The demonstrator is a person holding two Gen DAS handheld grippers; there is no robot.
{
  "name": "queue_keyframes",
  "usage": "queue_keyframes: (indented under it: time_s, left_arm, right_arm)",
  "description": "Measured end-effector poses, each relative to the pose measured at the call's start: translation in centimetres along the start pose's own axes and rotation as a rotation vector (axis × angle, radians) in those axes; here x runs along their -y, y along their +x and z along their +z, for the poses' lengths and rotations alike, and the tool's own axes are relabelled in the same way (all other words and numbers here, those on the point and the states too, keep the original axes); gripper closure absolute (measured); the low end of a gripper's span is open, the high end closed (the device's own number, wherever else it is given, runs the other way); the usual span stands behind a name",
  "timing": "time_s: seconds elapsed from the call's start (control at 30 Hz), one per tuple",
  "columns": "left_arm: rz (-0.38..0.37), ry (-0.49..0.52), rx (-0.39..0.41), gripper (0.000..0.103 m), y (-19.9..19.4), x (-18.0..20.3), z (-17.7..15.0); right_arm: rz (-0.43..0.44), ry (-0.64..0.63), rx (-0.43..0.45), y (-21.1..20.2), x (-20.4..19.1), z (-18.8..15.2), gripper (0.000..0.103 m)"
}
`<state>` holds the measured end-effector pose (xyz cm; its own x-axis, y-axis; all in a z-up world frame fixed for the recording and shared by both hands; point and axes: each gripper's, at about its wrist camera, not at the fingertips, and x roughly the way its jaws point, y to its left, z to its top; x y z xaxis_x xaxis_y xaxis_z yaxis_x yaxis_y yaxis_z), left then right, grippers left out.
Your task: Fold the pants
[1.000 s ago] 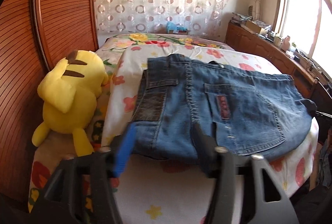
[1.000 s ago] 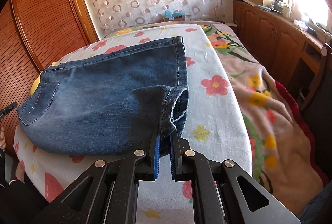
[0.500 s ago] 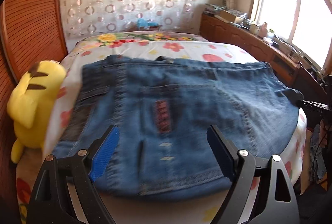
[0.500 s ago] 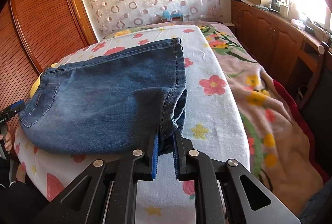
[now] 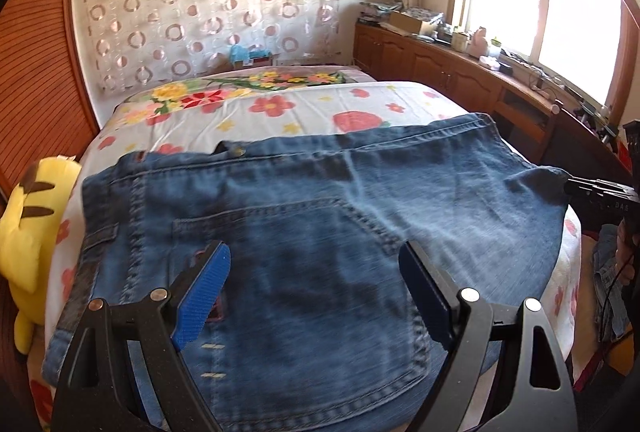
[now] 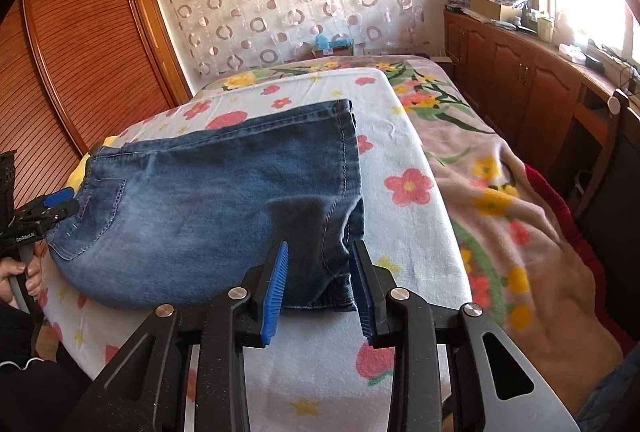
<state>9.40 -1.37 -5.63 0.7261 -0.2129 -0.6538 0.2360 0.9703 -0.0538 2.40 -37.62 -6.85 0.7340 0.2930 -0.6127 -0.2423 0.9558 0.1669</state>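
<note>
Blue denim pants (image 5: 320,232) lie folded on the flowered bed sheet (image 5: 280,112), back pocket up. My left gripper (image 5: 316,296) is open wide and hovers over the waist and pocket end, holding nothing. In the right wrist view the pants (image 6: 208,200) lie with the leg hems at the right. My right gripper (image 6: 320,288) is open, its blue pads on either side of the near hem corner, not clamping it. The right gripper also shows at the far right of the left wrist view (image 5: 600,192), and the left gripper at the left of the right wrist view (image 6: 44,212).
A yellow plush toy (image 5: 28,232) lies at the bed's left edge by the wooden wardrobe (image 6: 80,52). A pink flowered blanket (image 6: 500,212) covers the bed's right side. Wooden cabinets (image 5: 460,72) run under the window.
My right gripper has opened and let go of the hem corner, which now lies on the bed. My left gripper, open throughout, has moved right over the pants' pocket area.
</note>
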Motion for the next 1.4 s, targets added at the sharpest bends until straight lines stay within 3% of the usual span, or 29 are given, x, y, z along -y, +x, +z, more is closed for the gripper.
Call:
queue_keyframes:
  time_s: [0.3,0.57,1.07,1.13,1.4]
  left_arm:
    - [-0.039,0.037,-0.007,0.016,1.2,2.5,1.1]
    - [-0.071,0.067,-0.057,0.016,2.6,4.5,0.1]
    - [-0.098,0.062,-0.117,0.016,4.3,5.1,-1.5]
    - [-0.098,0.062,-0.118,0.016,4.3,5.1,-1.4]
    - [-0.114,0.030,-0.089,0.016,2.7,4.1,-0.7]
  right_arm:
    - [-0.010,-0.005,0.009,-0.3,0.1,0.2,0.069]
    - [-0.017,0.005,-0.015,0.1,0.9,-0.1,0.063]
    - [-0.028,-0.014,-0.057,1.1,0.7,0.3,0.064]
    - [-0.023,-0.031,-0.047,1.0,0.3,0.5,0.094]
    - [0.078,-0.112,0.022,-0.4,-2.5,3.0,0.099]
